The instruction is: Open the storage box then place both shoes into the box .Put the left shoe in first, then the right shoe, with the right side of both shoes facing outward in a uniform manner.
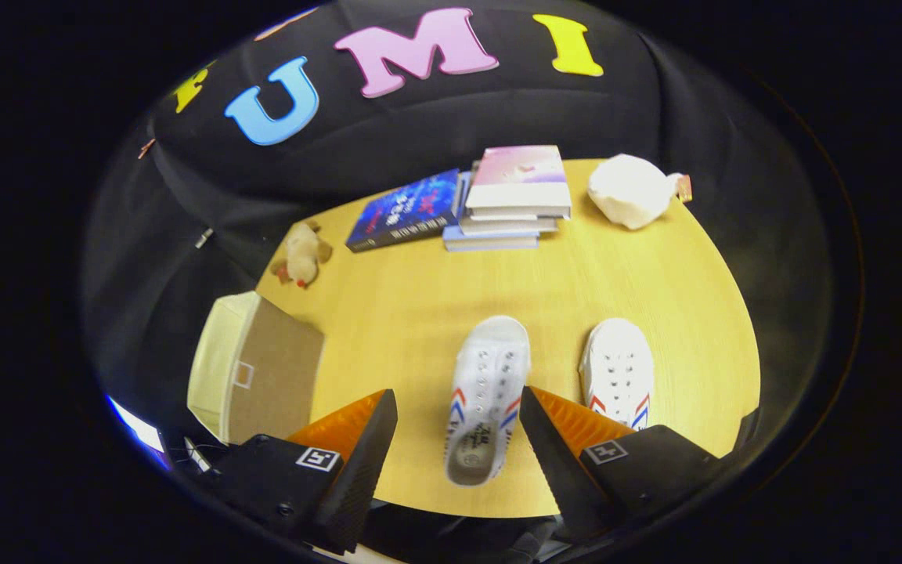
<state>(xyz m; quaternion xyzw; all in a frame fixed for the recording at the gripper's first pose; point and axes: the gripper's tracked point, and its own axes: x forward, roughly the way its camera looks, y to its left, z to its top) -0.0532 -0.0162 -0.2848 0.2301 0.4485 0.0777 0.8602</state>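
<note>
White canvas shoes [488, 395] [618, 372] with red-blue stripes lie laceless on the worktop [420, 305]; gripper [459, 407] jaws spread wide around one.

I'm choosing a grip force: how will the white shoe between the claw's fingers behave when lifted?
The left shoe looks like soft canvas, so its sides probably squash. With no laces, it's likely light. Its long, flat sole should resist rolling. The claw is open around it.

The one camera rides on the tool [459, 399], looking forward and down from fairly high over the near edge of the surface [420, 305], probably tilted steeply.
</note>
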